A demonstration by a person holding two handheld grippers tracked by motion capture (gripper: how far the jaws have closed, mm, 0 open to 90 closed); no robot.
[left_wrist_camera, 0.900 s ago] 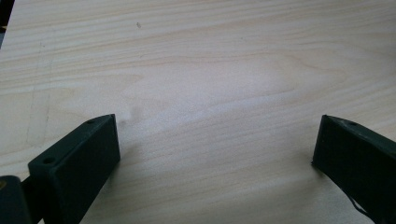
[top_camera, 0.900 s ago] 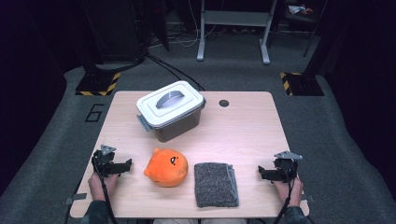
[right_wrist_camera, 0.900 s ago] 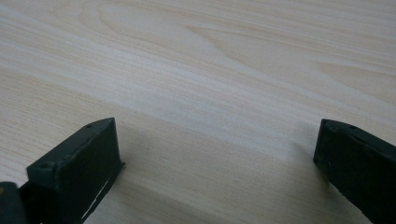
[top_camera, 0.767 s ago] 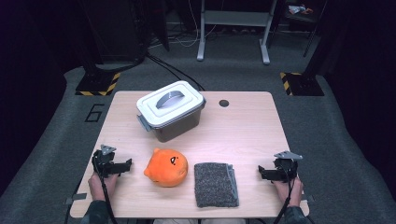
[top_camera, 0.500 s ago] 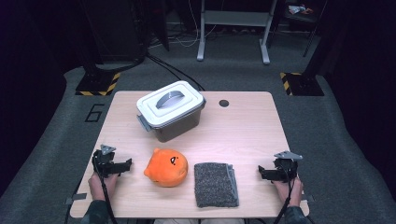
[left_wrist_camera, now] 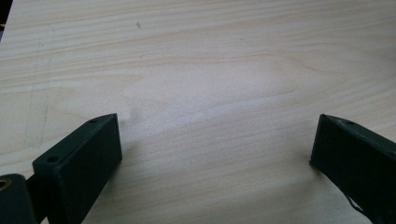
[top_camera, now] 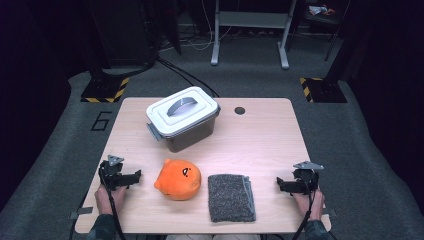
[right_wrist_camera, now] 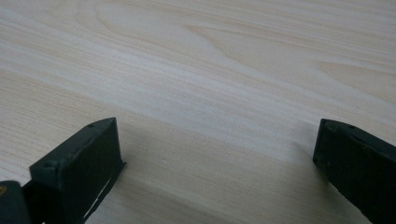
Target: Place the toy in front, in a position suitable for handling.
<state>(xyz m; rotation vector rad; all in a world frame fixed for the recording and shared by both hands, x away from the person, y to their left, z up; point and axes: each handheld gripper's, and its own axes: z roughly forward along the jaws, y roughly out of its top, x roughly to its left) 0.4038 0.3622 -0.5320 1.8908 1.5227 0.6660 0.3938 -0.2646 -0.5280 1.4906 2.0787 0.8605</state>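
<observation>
An orange plush toy lies near the table's front, left of centre. A folded grey cloth lies just to its right. Farther back stands a grey box with a white lid and handle. My left gripper rests on the table to the left of the toy, pointing toward it, open with nothing between its jaws. My right gripper rests at the front right, pointing toward the cloth, open and empty. In the left gripper view my gripper has bare wood between wide jaws; in the right gripper view my gripper shows the same.
The wooden table has a round cable hole at the back. Behind the table stand a white frame and black-and-yellow floor plates. A grey carpet surrounds the table.
</observation>
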